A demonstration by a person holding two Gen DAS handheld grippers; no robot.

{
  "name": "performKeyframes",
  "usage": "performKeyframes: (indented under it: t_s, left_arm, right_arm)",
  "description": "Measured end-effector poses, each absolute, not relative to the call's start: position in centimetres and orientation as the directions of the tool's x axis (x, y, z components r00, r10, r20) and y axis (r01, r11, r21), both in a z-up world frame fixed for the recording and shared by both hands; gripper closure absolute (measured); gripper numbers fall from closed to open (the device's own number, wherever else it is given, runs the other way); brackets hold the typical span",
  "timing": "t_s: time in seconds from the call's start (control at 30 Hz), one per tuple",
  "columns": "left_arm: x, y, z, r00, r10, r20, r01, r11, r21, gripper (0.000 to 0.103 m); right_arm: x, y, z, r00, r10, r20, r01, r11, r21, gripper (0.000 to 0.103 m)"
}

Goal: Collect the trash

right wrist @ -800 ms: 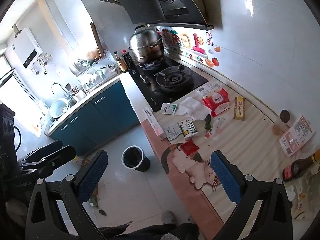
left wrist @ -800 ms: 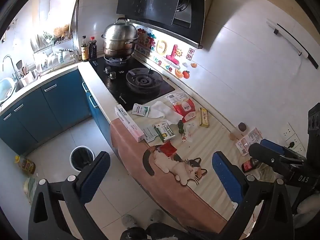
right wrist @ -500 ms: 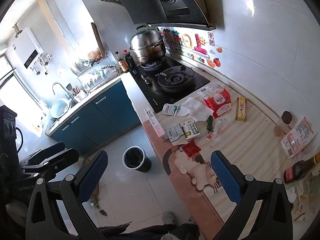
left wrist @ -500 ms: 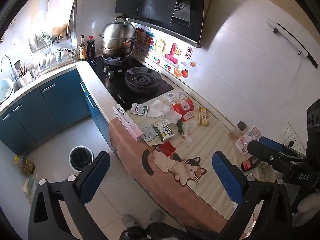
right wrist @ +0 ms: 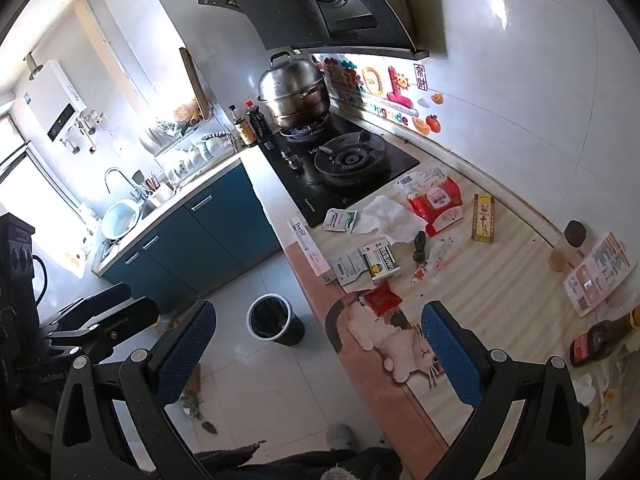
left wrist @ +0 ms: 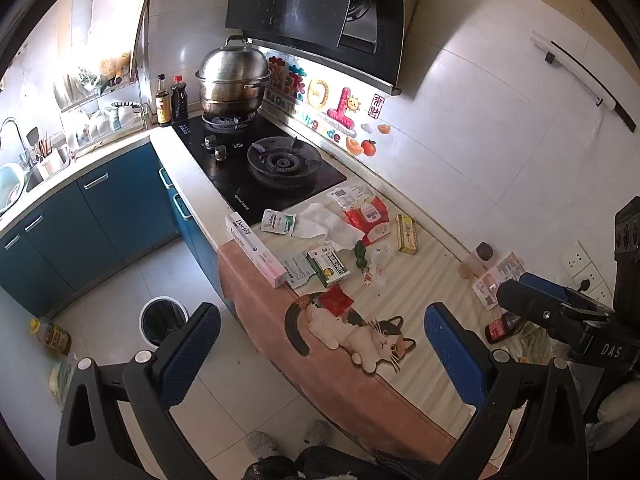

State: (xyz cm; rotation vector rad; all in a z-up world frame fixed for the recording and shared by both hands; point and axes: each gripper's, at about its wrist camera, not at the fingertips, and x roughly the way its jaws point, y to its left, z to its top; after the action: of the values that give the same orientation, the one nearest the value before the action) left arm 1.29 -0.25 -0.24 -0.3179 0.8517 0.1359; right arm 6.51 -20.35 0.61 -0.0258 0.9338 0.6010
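both tools (left wrist: 320,344) (right wrist: 318,344) gape wide and empty, the counter's trash (left wrist: 335,300) well ahead of them.

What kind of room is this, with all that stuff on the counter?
A home kitchen, by the look of it: a gas hob with a steel steamer pot under an extractor hood, and a sink beside blue cabinets.

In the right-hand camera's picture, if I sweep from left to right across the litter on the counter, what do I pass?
Long white box → green-and-white sachet → crumpled tissue → red packet → yellow box → brown-lidded jar → printed leaflet.
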Motion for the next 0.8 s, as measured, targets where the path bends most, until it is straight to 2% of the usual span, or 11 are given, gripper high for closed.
performKeyframes:
  t_s: [0.8]
  left_arm:
    - [1.6, -0.3, -0.8, 0.65, -0.014, -0.76, -0.245, 0.942, -0.227, 0.0]
  right_arm:
    - [7.2, -19.4, -0.5, 0.422, 0.48, -0.769, -0.5, 0.831, 0.244, 0.0]
